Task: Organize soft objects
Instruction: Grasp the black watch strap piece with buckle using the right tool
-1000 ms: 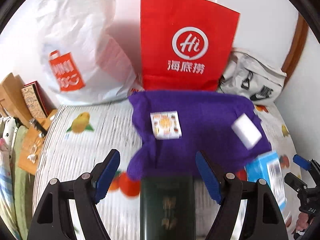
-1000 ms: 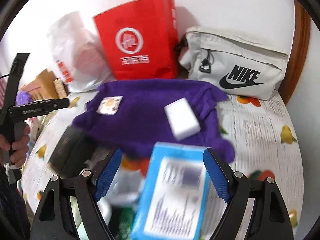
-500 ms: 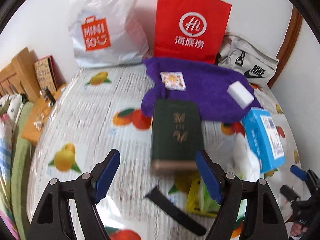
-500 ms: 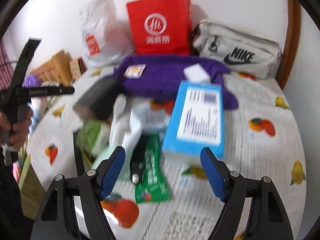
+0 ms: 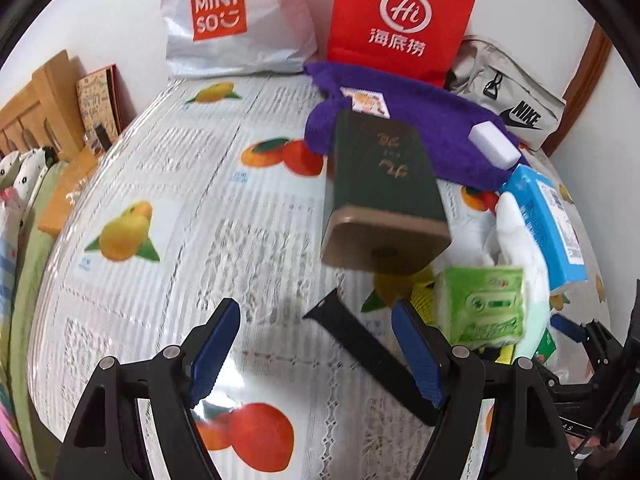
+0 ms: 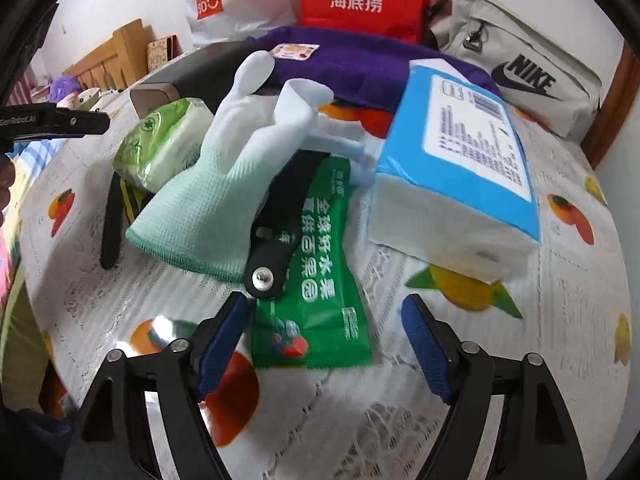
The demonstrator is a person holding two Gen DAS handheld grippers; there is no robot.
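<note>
My left gripper [image 5: 314, 316] hangs open over the fruit-print cloth, with the end of a black strap [image 5: 360, 344] below its fingers. A green tissue pack [image 5: 484, 304] sits just to its right. My right gripper [image 6: 324, 304] is open and its jaws are opening. The near end of a green snack packet [image 6: 320, 280] shows between its fingers, untouched. Beyond it lie a white and mint glove [image 6: 224, 184], a blue tissue pack [image 6: 460, 168] and a purple towel [image 6: 360, 60]. A white sponge [image 5: 496, 146] rests on the towel.
A dark green box [image 5: 380, 176] lies mid-table. At the back stand a white Miniso bag [image 5: 232, 20], a red paper bag [image 5: 400, 20] and a grey Nike pouch [image 5: 516, 100]. Wooden furniture [image 5: 40, 100] lines the left edge.
Both grippers drew back from the purple towel and sank toward the table. The glove, green packs and strap came into view close in front. Both stayed open.
</note>
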